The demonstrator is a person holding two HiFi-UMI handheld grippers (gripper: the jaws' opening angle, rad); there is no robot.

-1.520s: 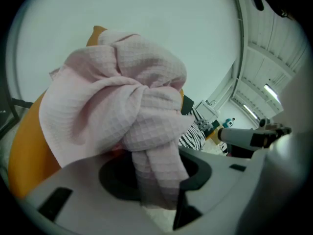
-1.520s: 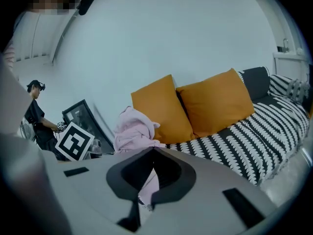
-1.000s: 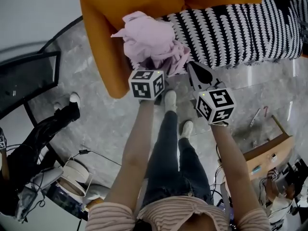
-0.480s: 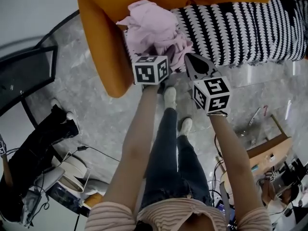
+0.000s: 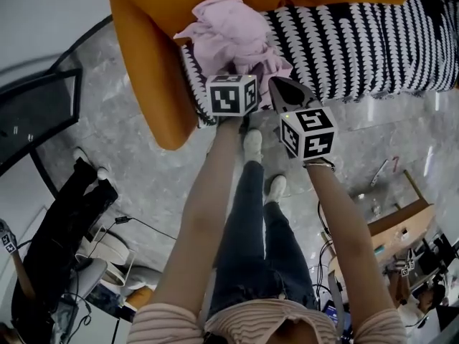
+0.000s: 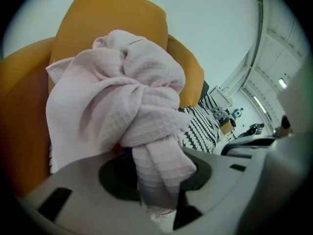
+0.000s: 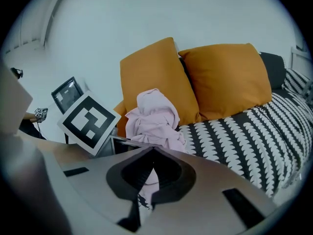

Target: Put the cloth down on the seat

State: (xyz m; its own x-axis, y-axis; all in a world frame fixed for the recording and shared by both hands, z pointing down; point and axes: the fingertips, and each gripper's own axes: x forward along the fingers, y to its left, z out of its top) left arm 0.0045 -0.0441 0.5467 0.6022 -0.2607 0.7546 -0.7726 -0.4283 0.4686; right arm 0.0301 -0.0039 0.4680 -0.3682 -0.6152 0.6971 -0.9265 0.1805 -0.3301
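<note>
With my left gripper [image 6: 156,180] pinching a tail of the bunched pale-pink waffle-weave cloth [image 5: 229,31], I hold it over the black-and-white patterned sofa seat [image 5: 358,41] beside the orange armrest [image 5: 150,70], ready to set down, while my right gripper [image 5: 276,84] hangs alongside, jaws pressed together and empty.

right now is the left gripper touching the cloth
Touching. The left gripper pinches a fold of the cloth between its fingers, plain in the left gripper view.
</note>
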